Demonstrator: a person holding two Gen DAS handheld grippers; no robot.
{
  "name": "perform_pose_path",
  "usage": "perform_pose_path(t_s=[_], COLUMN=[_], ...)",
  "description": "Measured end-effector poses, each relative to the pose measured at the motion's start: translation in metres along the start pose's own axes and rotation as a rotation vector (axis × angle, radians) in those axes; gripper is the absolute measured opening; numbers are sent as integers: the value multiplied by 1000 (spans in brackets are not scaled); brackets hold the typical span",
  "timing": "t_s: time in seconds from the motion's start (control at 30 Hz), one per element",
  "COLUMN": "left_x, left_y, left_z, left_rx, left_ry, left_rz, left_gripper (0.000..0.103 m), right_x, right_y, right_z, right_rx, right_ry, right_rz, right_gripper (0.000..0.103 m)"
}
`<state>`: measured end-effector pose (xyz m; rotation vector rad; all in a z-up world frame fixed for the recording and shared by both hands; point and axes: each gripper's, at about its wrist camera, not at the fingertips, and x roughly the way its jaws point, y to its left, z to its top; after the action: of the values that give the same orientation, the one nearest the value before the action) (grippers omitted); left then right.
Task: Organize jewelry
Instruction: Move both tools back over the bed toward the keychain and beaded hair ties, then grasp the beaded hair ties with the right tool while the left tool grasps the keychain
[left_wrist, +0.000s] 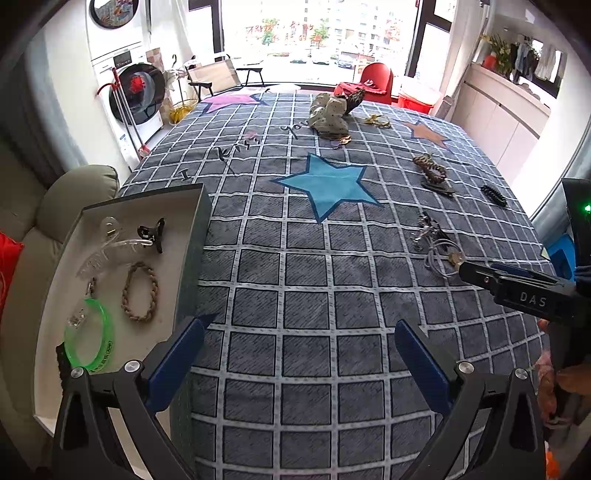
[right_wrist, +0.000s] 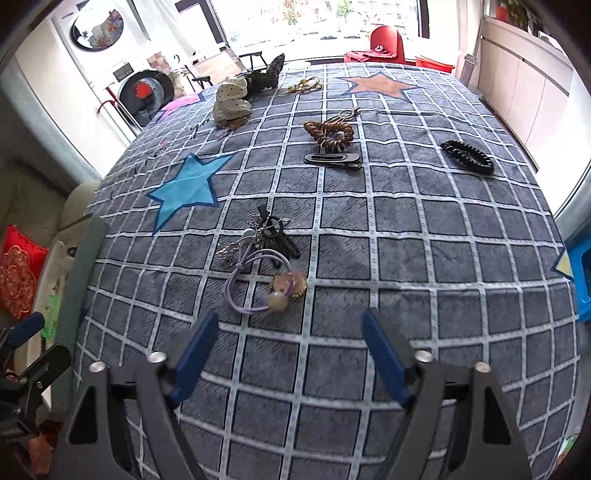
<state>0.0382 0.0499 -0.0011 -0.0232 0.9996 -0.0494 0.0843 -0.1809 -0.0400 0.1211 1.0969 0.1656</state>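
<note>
Both claws wide, holding nothing: right gripper (right_wrist: 290, 325) is just short of the purple hair tie (right_wrist: 255, 284), left gripper (left_wrist: 306, 328) is well off, beside the tray (left_wrist: 192, 258).

A lilac hair tie (right_wrist: 258, 284) with beads lies loose beside a tangle of dark clips (right_wrist: 271, 232); a green bangle (left_wrist: 90, 339), braided band (left_wrist: 140, 291) and clear clip (left_wrist: 107, 247) lie flat in the box (left_wrist: 192, 236).
</note>
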Motion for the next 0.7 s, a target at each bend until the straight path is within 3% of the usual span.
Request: perform_pose_path(t_s=[0.17,0.3,0.4,0.67,0.7], left_x=[14,23,31,48,52], left_y=[-2,-9,-17,-55,-62], left_z=[8,16,24,35,35], left_rx=[-4,14,24,115,133], left_ry=[8,5,8,5,7], left_rz=[25,35,20,-31,-39], left_gripper=[103,103,103,103,98], right_x=[16,19,18,2,-1], right_y=[10,16,17,-2,-6], right_z=[6,8,3,-16,-19], right_rx=[-51,-99,-142,-148,-140], right_ry=[5,-9,-15,-24,-26], right_rz=[-46,-91,-121,-123,-124], right_gripper=[50,41,24,23,23])
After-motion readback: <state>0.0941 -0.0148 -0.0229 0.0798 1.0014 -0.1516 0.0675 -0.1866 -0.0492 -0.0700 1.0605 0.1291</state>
